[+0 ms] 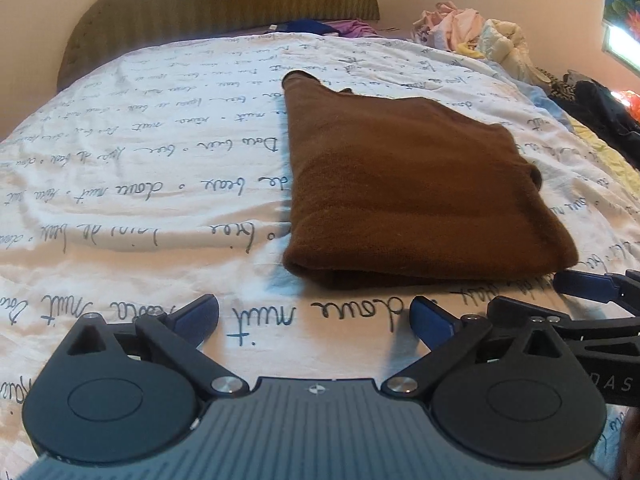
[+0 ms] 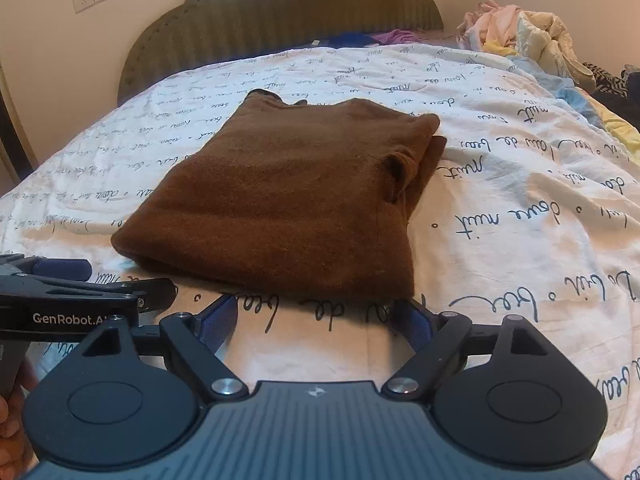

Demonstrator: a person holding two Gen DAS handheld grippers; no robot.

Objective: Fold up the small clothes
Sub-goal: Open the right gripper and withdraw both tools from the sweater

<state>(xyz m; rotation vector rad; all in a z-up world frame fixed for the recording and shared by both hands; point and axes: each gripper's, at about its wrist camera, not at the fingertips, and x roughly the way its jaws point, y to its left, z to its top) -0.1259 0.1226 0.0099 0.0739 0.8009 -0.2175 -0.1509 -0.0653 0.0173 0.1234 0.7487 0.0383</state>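
Note:
A brown garment (image 1: 408, 184) lies folded into a compact rectangle on the white bed sheet with handwriting print (image 1: 140, 168). My left gripper (image 1: 314, 318) is open just in front of the garment's near fold, holding nothing. In the right wrist view the same brown garment (image 2: 288, 196) fills the middle, and my right gripper (image 2: 324, 322) is open right at its near edge, empty. The right gripper's blue fingers (image 1: 588, 282) show at the right edge of the left wrist view. The left gripper's body (image 2: 76, 300) shows at the left in the right wrist view.
A dark green headboard (image 2: 288, 12) stands at the far end of the bed. A heap of mixed clothes (image 2: 520, 36) lies at the far right corner, with purple and blue cloth (image 2: 384, 38) near the headboard. Dark items (image 1: 600, 112) sit at the right edge. A hand (image 2: 12, 420) shows bottom left.

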